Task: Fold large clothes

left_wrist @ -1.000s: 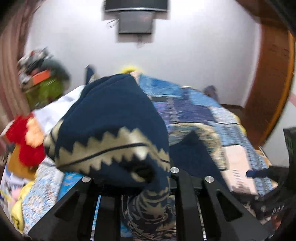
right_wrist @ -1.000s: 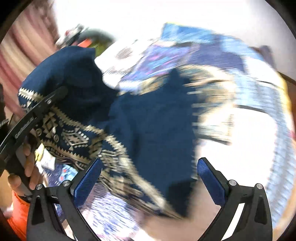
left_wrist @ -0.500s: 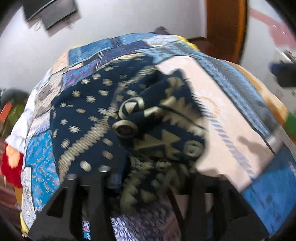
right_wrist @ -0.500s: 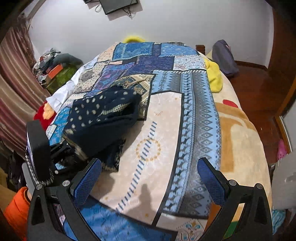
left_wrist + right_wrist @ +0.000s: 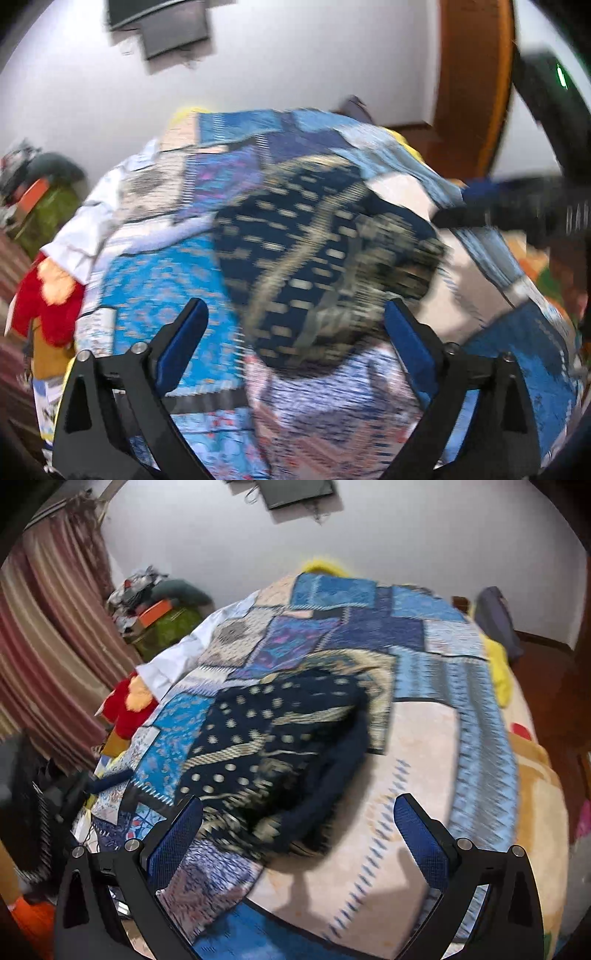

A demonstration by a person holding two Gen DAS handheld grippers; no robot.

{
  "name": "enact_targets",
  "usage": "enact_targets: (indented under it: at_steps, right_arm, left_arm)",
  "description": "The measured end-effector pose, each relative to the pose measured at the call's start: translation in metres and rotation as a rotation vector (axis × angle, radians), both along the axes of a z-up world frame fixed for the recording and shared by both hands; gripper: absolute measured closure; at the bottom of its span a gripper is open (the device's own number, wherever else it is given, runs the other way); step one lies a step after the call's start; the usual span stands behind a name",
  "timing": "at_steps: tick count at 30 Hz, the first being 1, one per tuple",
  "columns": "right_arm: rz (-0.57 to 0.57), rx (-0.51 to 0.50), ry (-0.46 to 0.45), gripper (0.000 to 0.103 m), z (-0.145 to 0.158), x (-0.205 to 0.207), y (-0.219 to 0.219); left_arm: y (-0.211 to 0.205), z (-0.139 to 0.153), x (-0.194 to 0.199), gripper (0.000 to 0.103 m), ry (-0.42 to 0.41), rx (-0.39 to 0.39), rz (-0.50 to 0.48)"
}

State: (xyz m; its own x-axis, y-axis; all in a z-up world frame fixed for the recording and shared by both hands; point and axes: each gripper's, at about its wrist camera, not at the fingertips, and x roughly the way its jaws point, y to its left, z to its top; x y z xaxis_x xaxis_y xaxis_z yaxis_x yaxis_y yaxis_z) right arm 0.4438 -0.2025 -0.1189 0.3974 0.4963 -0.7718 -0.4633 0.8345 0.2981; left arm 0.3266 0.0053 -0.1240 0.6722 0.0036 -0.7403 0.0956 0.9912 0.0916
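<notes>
A dark navy garment with cream dots and zigzag bands (image 5: 317, 258) lies bunched on the patchwork bedspread (image 5: 155, 280). It also shows in the right wrist view (image 5: 273, 753), near the bed's front left part. My left gripper (image 5: 295, 332) is open and empty, just in front of the garment's near edge. My right gripper (image 5: 295, 823) is open and empty, above the garment's near edge. The other gripper's dark body shows at the right of the left wrist view (image 5: 517, 214).
The bedspread (image 5: 424, 760) covers a large bed. A red and orange soft toy (image 5: 125, 705) and a white cloth (image 5: 173, 661) lie at the bed's left side. Striped curtains (image 5: 44, 635) hang left. Yellow pillows (image 5: 498, 664) and a grey bag (image 5: 495, 624) are far right.
My left gripper has let go of the garment and opened. The garment has dropped from the air onto the bed. Both grippers have pulled back a little.
</notes>
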Motion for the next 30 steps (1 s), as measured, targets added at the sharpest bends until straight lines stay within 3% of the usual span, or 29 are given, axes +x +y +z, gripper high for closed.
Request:
enact_targets:
  at_steps: [3,7,10,14,18,23,26,30]
  right_arm:
    - [0.043,-0.020,0.037,0.000,-0.020,0.007,0.027]
    - [0.046,-0.094,0.108,0.000,-0.062,0.022,0.044]
    - [0.023,-0.185,0.142,0.000,-0.094,0.033,0.032]
    - [0.004,-0.147,0.228,0.000,-0.119,0.037,-0.004]
    - [-0.043,-0.192,0.179,0.000,-0.107,0.027,-0.031]
    - [-0.110,-0.228,0.127,0.000,-0.077,0.022,-0.045]
    - [-0.064,-0.128,0.111,0.000,-0.052,0.023,-0.039]
    - [-0.041,-0.025,0.098,0.000,-0.033,0.030,-0.021]
  left_arm:
    - [0.021,-0.013,0.016,0.005,0.032,-0.014,0.061]
    - [0.030,-0.054,0.036,0.005,0.146,-0.040,0.082]
    - [0.026,-0.081,0.034,0.004,0.172,-0.055,0.047]
    - [0.024,-0.094,0.026,0.000,0.172,-0.065,0.042]
    - [0.032,-0.094,0.016,0.000,0.184,-0.097,0.053]
    - [0.033,-0.074,-0.002,0.000,0.147,0.036,0.048]
    - [0.041,-0.053,-0.004,0.000,0.102,0.045,0.055]
    - [0.061,-0.032,0.010,0.000,0.066,-0.047,0.090]
